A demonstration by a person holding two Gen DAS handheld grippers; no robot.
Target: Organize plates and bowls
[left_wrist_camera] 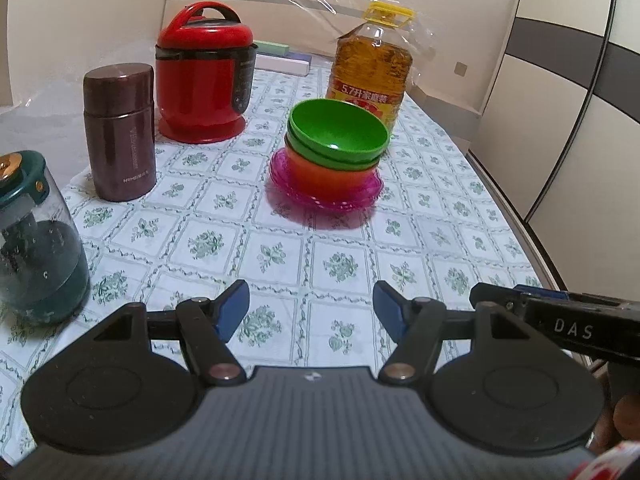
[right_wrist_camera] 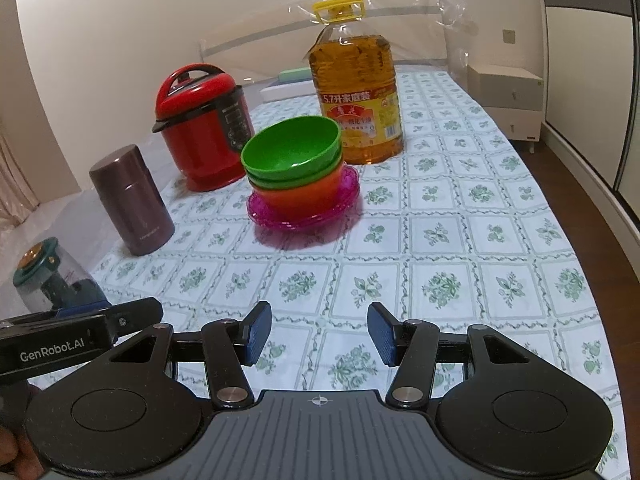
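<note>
While grippers gape, bowls (left_wrist_camera: 338,136) stacked, plates (left_wrist_camera: 325,194) beneath

Right claw (right_wrist_camera: 319,334) wide apart, empty, hovering over the floral-cloth tabletop (right_wrist_camera: 460,248). Ahead: green bowls (right_wrist_camera: 290,152) nested in an orange bowl (right_wrist_camera: 300,196), all on pink plates (right_wrist_camera: 304,216). Oil bottle (right_wrist_camera: 354,88) just behind the stack. Red pressure cooker (right_wrist_camera: 204,120) to the left, brown thermos (right_wrist_camera: 130,200) nearer left, glass jar with green lid (right_wrist_camera: 52,280) at left edge. Part of left claw (right_wrist_camera: 80,332) pokes in at lower left.
</note>
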